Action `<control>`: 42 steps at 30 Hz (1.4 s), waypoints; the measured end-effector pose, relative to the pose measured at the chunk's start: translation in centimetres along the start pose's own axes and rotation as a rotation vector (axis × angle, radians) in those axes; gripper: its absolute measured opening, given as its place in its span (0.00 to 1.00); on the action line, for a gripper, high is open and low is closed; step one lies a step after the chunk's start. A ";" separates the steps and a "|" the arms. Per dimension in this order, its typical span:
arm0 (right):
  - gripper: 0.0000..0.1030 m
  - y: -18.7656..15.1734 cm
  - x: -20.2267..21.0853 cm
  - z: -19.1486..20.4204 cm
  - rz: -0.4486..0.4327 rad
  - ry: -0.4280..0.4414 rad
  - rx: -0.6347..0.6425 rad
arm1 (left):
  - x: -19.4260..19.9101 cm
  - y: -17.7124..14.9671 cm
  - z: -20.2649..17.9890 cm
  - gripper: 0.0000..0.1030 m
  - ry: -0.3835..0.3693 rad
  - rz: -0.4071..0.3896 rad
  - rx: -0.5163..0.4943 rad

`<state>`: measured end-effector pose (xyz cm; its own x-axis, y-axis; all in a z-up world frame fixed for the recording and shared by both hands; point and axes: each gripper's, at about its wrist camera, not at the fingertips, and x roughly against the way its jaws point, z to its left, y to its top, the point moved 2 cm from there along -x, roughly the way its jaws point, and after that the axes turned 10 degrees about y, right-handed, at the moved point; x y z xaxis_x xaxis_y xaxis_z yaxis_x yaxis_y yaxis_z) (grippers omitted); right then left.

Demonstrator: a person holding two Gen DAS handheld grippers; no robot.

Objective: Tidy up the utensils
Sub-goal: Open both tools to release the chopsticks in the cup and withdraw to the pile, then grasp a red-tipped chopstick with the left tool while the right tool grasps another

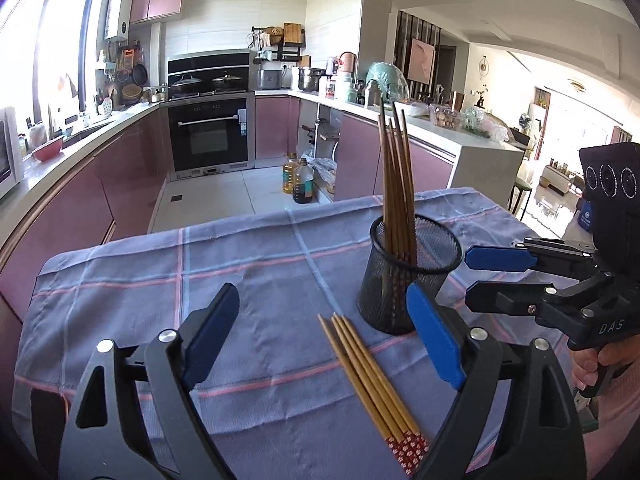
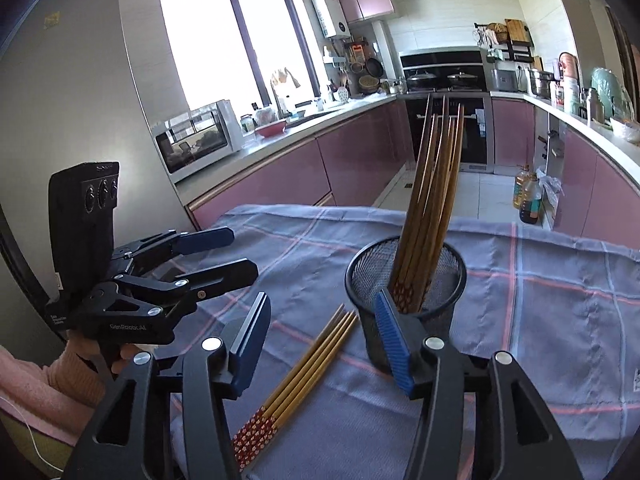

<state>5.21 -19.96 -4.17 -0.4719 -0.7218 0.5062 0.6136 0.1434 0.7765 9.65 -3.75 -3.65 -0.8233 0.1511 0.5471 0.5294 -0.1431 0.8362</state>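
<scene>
L gripper [image 1: 320,344]: jaws wide apart, nothing between the pads, nothing held. Hovers low over the near part of the bench, pointing down and fwd.
R gripper [image 2: 324,344]: jaws roughly half open, empty too. Sits on the right side, just beside the cup; its right finger overlaps the cup's near wall in its own view, contact can't be told.
Loose chopsticks [image 1: 372,384]: bundle of four or so, lying flat on the cloth, touching side by side. Patterned red ends near, plain tips far.
Long axis: runs near-to-far w/ a slant. In the L view the tips lean far-left; in the R view they lean far-right toward the cup.
Which way from gripper: straight ahead and below, framed between the fingers in both views. L gripper straddles them w/ more room each side.
Nearer hand: too close to call; both look abt equally placed. R is nearer the cup.
Mesh cup [image 1: 412,272]: black, upright, on the cloth far-right of the loose bundle, near but apart from its tips.
Stowed chopsticks [image 2: 434,184]: several already standing in the cup, leaning, red ends down.
Bench [image 1: 240,264]: covered w/ blue-grey checked cloth.
Judgement: next move prob. a pinch across the bundle, so the jaws need to close square to that slanted axis.
</scene>
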 end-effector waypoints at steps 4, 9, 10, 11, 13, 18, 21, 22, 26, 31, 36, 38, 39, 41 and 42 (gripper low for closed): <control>0.52 -2.4 -2.2 -0.7 0.081 -0.027 -0.059 | -0.7 -2.9 0.5 0.88 0.036 0.063 0.007; 0.53 -4.4 -4.0 -1.1 0.130 -0.056 -0.118 | -1.6 -5.3 0.4 0.88 0.072 0.132 -0.007; 0.54 -4.6 -4.2 -1.0 0.136 -0.064 -0.118 | -1.7 -5.7 0.4 0.88 0.069 0.142 -0.006; 0.54 -4.9 -4.4 -0.9 0.143 -0.074 -0.115 | -1.8 -5.9 0.4 0.88 0.071 0.148 -0.006; 0.54 -5.2 -5.0 -0.7 0.158 -0.083 -0.113 | -2.1 -6.4 0.2 0.88 0.083 0.163 -0.012; 0.55 -5.9 -5.5 -0.4 0.180 -0.118 -0.089 | -2.3 -6.9 -0.4 0.88 0.090 0.188 -0.024; 0.55 -6.2 -5.7 -0.3 0.189 -0.134 -0.072 | -2.4 -7.1 -0.5 0.88 0.095 0.195 -0.030; 0.55 -6.2 -5.7 -0.3 0.191 -0.140 -0.066 | -2.4 -7.2 -0.5 0.88 0.094 0.197 -0.031; 0.55 -6.4 -6.1 0.1 0.204 -0.151 -0.044 | -2.6 -7.6 -0.3 0.88 0.095 0.207 -0.026; 0.55 -6.5 -6.4 0.5 0.217 -0.172 -0.009 | -2.8 -7.9 0.0 0.88 0.096 0.214 -0.023; 0.51 -6.5 -6.2 0.3 0.232 -0.183 -0.012 | -3.0 -8.0 -0.2 0.83 0.082 0.220 -0.031; 0.50 -6.6 -6.0 0.2 0.236 -0.179 -0.019 | -3.1 -8.0 -0.2 0.82 0.073 0.225 -0.032; 0.50 -6.6 -5.9 0.1 0.239 -0.177 -0.019 | -3.3 -8.0 -0.3 0.81 0.064 0.230 -0.031; 0.49 -6.5 -6.0 0.1 0.242 -0.174 -0.019 | -3.5 -8.1 -0.6 0.80 0.048 0.242 -0.032; 0.49 -6.5 -6.0 0.1 0.245 -0.174 -0.020 | -3.7 -8.2 -0.7 0.80 0.041 0.248 -0.034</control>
<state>3.97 -16.56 -12.23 -0.4085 -0.5400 0.7359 0.7340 0.2849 0.6165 8.24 -3.81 -12.55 -0.6769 0.0673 0.7330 0.7099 -0.2039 0.6742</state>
